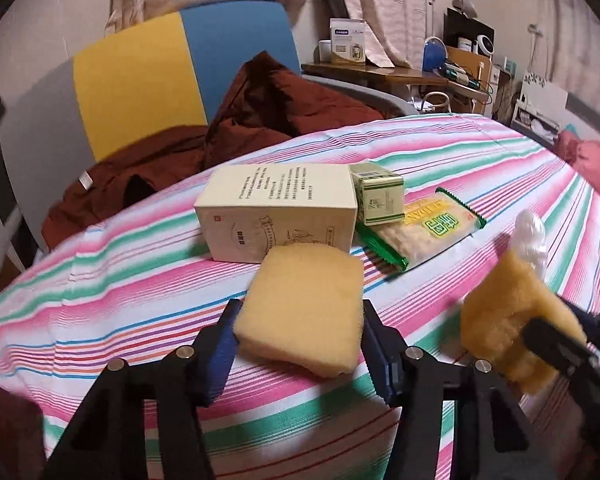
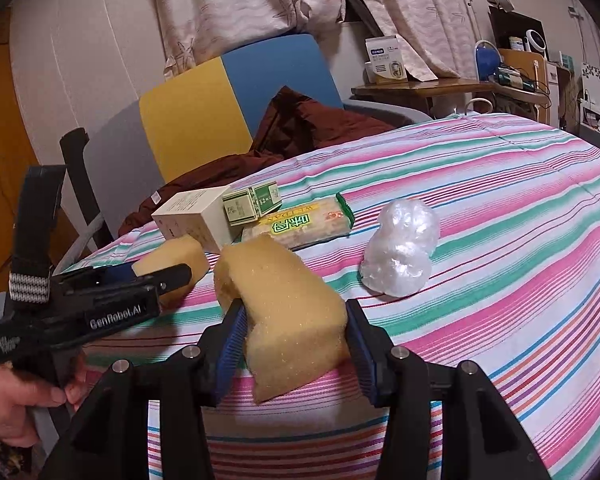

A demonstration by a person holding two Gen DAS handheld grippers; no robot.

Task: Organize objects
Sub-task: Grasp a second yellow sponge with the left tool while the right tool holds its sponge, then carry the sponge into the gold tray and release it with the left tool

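A pale yellow sponge (image 1: 300, 300) sits low over the striped bedcover between the blue pads of my left gripper (image 1: 300, 305), and both pads touch its sides. From the right wrist view, the left gripper (image 2: 160, 270) is closed on that sponge (image 2: 180, 256). My right gripper (image 2: 294, 304) is shut on a darker yellow sponge (image 2: 288, 312), squeezed and lifted off the cover. That sponge (image 1: 512, 312) and the right gripper (image 1: 560, 320) show at the right of the left wrist view.
Just beyond the sponges lie a cream box (image 1: 276, 216), a small green box (image 1: 380, 200) and a cracker packet (image 1: 424, 232). A crumpled plastic bundle (image 2: 400, 252) lies to the right. A chair with a maroon jacket (image 1: 268, 112) stands at the bed's far edge.
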